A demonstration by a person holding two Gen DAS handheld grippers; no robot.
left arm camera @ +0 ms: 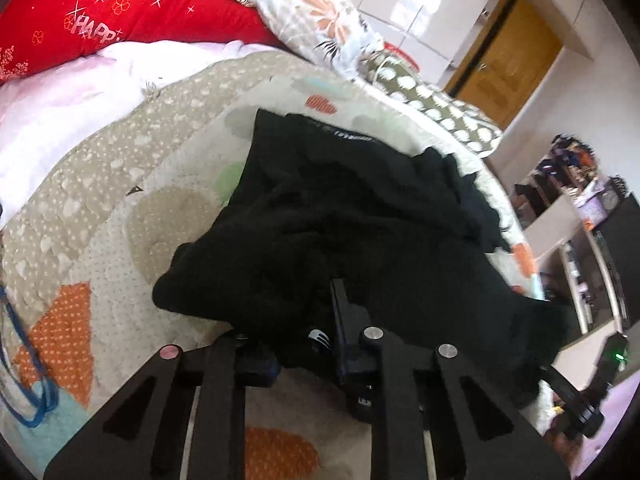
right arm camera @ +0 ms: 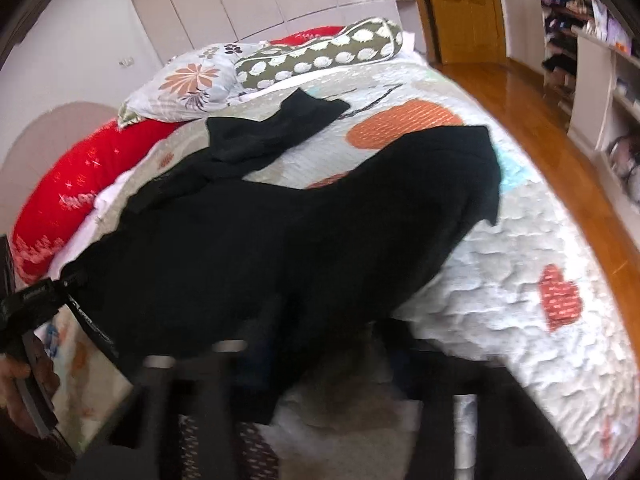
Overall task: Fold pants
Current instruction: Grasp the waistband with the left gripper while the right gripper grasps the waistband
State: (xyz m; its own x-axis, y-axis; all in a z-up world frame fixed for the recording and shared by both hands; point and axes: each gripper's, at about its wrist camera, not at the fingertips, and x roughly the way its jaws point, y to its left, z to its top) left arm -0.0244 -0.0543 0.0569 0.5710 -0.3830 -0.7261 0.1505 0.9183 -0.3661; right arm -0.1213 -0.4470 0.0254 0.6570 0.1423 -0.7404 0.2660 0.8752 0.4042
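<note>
From my left wrist camera the left gripper (left arm camera: 316, 344) is pinching the near edge of the black pants (left arm camera: 360, 220); fabric bunches between its nearly closed fingers. The pants sprawl crumpled across the patterned quilt (left arm camera: 100, 240) — one leg runs toward the red pillow (left arm camera: 120, 8) and floral pillow (left arm camera: 320, 20). The right gripper (right arm camera: 320, 344) is blurred, dark cloth draped over its tips; I cannot tell its grip.

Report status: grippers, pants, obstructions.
Left hand-held gripper shut on black pants. Right hand-held gripper blurred, grip unclear. Pants crumpled on quilt, unfolded. Nothing in the way.
</note>
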